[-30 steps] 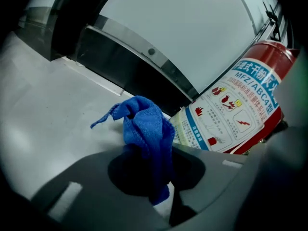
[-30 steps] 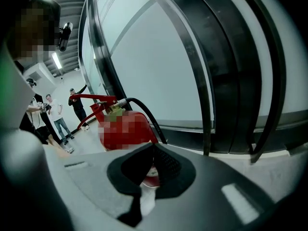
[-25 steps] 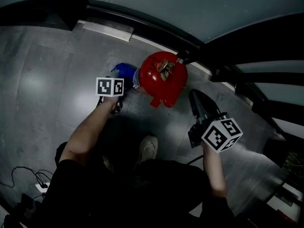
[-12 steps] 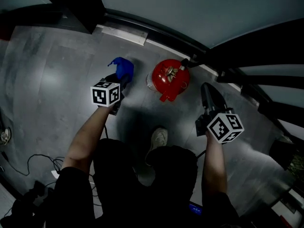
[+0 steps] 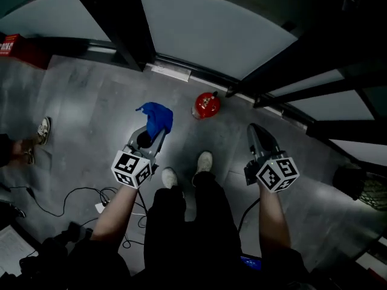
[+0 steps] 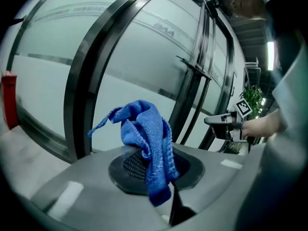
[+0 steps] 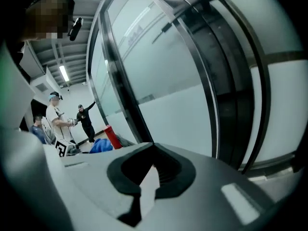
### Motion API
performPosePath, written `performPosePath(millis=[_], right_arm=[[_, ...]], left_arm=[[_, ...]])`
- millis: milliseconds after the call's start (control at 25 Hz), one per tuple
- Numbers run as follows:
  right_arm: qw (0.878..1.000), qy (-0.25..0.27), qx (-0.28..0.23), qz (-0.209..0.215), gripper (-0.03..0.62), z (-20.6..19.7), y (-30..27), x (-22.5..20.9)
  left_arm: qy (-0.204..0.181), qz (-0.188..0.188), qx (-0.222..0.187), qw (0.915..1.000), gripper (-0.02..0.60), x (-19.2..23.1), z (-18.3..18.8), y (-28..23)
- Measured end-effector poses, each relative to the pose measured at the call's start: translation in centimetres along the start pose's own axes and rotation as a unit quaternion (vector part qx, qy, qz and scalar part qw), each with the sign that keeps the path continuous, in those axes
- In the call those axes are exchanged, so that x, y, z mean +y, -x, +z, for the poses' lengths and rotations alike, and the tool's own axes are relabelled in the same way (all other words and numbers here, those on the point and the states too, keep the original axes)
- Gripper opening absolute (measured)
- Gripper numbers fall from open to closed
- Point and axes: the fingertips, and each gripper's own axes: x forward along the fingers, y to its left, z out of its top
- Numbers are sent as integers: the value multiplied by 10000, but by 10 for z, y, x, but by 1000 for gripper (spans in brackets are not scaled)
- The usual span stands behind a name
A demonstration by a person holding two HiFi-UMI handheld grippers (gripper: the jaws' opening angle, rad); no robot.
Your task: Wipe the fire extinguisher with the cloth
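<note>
At upper centre of the head view, smaller and farther off than half a second ago: fire extinguisher (image 5: 206,104), standing on grey floor (image 5: 78,101) near glass wall (image 5: 211,35). Left of centre, clamped in left gripper (image 5: 152,135), well apart from extinguisher: blue cloth (image 5: 157,116). At right, jaws together on nothing: right gripper (image 5: 255,128).

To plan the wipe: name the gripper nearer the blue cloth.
Left. The left gripper is shut on the blue cloth, which drapes over its jaws; the right gripper hangs well apart, off to the cloth's right.
</note>
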Motion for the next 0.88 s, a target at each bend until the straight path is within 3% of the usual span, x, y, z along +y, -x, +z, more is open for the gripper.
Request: performPosePath(millis=[200,400,640,880], right_arm=[[9983,153,-527,190,3,92,104,85],[9941,348,-919,459,4,110,176,128],[9885,615,-1180,716,4,99,272,145],[9836,805,-1404,796,3,95,369,128]], left_arm=[[-246,-195,-367,9988,66,-94,108,100],[-683,-54,-822,9943,66,-141,164,166],[-879,253,-1320,9870,66,-216,172,221],[-584,382,-1592,9848,66,-310,150,249]])
